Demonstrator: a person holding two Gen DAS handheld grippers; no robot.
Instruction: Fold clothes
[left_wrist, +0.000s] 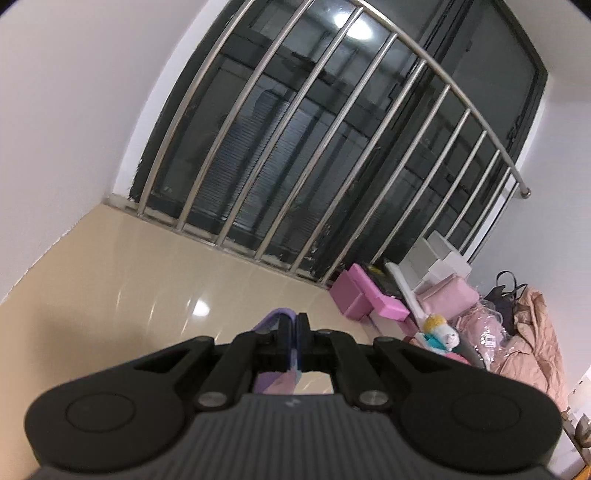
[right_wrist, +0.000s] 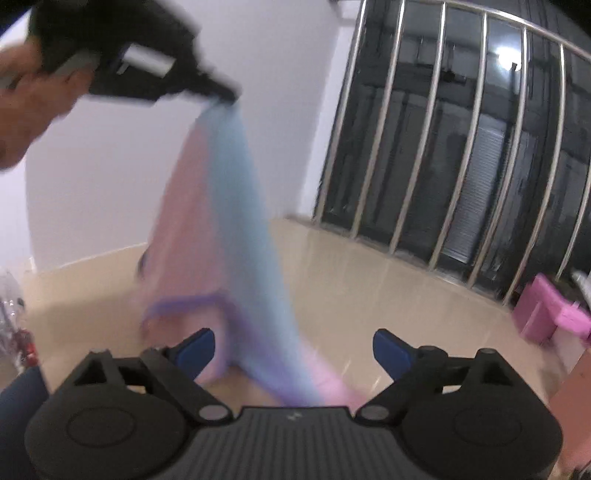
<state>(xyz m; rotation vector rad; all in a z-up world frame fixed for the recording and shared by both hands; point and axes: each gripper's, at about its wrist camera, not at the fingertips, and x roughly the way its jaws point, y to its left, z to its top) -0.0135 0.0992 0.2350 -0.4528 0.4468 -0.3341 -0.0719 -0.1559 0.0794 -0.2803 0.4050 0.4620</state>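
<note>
Left wrist view: the left hand-held gripper (left_wrist: 294, 341) is clamped on the pastel garment (left_wrist: 275, 319) above glossy beige floor (left_wrist: 147, 280), facing a barred window (left_wrist: 332, 147).

Right wrist view: the right hand-held gripper (right_wrist: 293, 349) stands wide apart, empty; the garment hangs blurred, its bottom on the floor.

1. Ahead of me, a dark window (left_wrist: 332, 147) behind steel bars (left_wrist: 280, 122).
2. Glossy beige floor (left_wrist: 129, 280) meets a white wall (left_wrist: 74, 92).
3. In the right corner: pink boxes (left_wrist: 354, 295), white boxes (left_wrist: 436, 258), a small plush toy (left_wrist: 441, 334), a peach quilted jacket (left_wrist: 532, 332).
</note>
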